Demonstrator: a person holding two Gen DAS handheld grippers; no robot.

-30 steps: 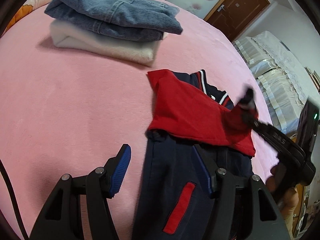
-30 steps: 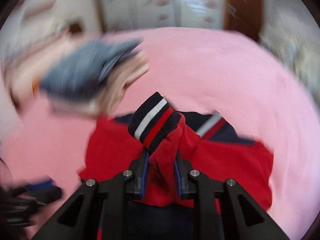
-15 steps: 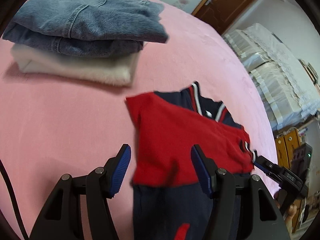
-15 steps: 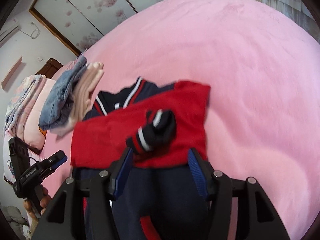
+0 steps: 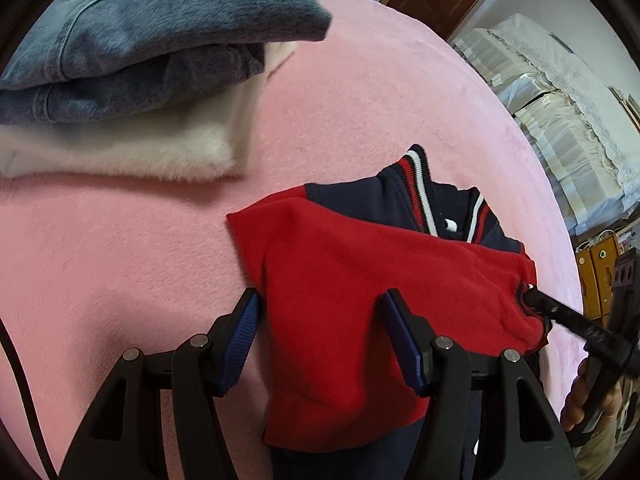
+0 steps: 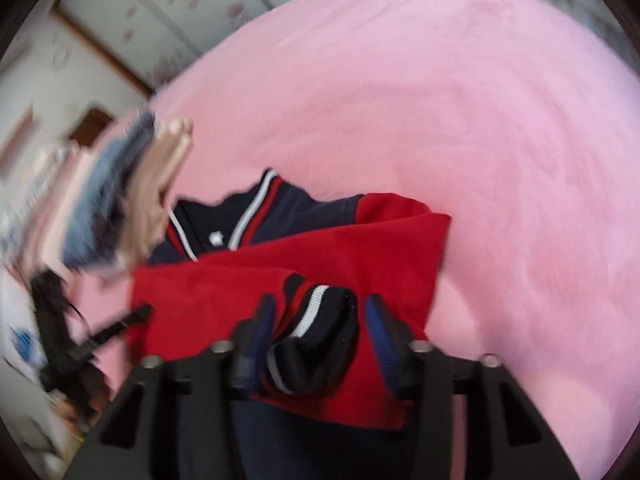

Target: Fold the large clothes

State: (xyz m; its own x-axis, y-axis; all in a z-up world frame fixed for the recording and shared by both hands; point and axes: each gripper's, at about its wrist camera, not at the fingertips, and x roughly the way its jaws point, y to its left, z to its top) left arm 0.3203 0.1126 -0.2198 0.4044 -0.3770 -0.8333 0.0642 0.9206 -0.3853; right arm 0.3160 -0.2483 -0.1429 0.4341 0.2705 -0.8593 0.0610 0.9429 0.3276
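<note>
Left wrist view has the red and navy jacket lying on the pink blanket, with both red sleeves folded across its front and the striped collar poking out at the jacket's far end. The left gripper sits low over the near side of the jacket, jaws spread wide with red sleeve fabric between the blue pads, and neither pad is pinching anything as far as I can see. Beyond the jacket, off its far left corner, there's a stack of folded stuff: a denim piece on top of a fluffy white one, a little apart from the jacket, not touching it. At the jacket's right edge you can see the tip of the other gripper reaching in against the red sleeve. Right wrist view is kinda blurry, but the right gripper is also wide open, and the striped sleeve cuff lies loose between its fingers on top of the folded red sleeve; the left pad is close to the cuff, though I can't tell if it's actually touching. From this side the folded stack shows up smeared past the jacket's collar end, and the rest of the blanket around the jacket is just pink.
</note>
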